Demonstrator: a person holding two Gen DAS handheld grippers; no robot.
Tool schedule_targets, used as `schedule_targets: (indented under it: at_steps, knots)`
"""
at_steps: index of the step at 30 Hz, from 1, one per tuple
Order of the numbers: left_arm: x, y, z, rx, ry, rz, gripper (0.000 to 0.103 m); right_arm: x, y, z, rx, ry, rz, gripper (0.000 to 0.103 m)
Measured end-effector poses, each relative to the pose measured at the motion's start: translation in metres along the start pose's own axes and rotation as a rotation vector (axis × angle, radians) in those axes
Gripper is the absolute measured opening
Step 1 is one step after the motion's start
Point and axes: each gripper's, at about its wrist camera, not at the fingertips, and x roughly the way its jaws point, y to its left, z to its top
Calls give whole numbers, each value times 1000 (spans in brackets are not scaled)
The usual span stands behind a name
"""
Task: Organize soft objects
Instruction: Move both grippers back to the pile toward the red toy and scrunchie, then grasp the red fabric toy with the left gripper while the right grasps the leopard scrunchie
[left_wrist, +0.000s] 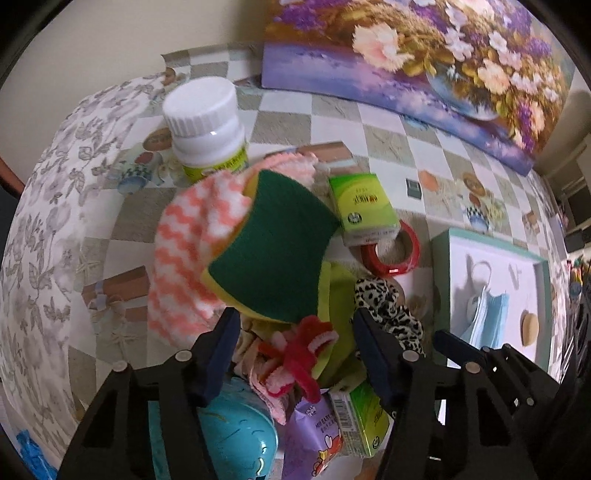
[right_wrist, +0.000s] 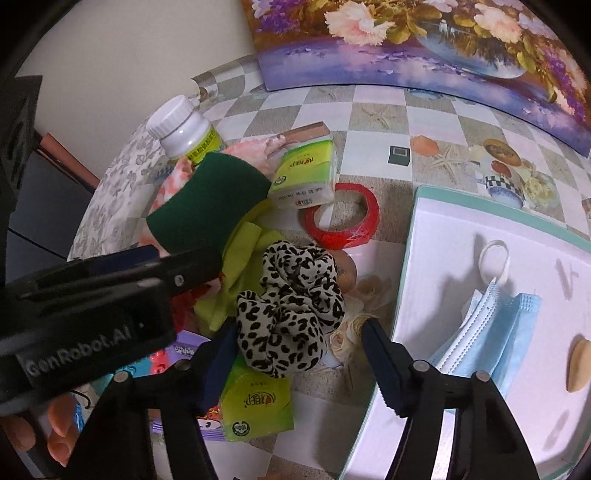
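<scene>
Scrunchie (right_wrist: 291, 306) lies beside the tray's rim (right_wrist: 406, 236), bare cloth only beyond; right gripper (right_wrist: 299, 354) straddles it, jaws apart. Left gripper (left_wrist: 291, 354) gapes over the red cloth (left_wrist: 303, 354).

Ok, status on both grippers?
Left gripper open, above the red fuzzy item. Right gripper open, leopard scrunchie between its fingers, not pinched. Green sponge crowds the left.
</scene>
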Motion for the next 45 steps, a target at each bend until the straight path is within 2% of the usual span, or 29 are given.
schedule_targets:
  at_steps: [1,3,4,7,10,18,24,26,31,36,45]
  knots:
    - [2,-1,-1,7,5,4,63,1,0,0,0,2,5,61]
    - [5,-2,-2,18,16,7,53,2,1,0,-3,6,12,58]
    - [6,-2,-2,18,20,1,51,2,2,0,-6,7,11,57]
    - [8,-5,-4,44,19,27,47,3,2,-1,-4,11,15,54]
    - [8,-5,-4,46,17,13,37,4,1,-1,0,11,20,51]
    - [11,-8,-4,55,17,10,30,1,-2,-2,6,11,29,43]
    - [10,-6,-4,40,5,1,26,-3,-2,-2,6,4,49,32]
    - [8,-6,-5,39,4,-9,12,-4,-2,-2,6,2,55,28]
    - [4,-8,-5,38,-7,-14,12,-11,-3,-2,2,-11,67,22]
    - [-2,-7,-7,28,-24,-11,12,-19,-6,0,12,-26,79,22]
    - [-40,-9,-7,6,-133,-21,12,-55,-9,3,23,-100,110,22]
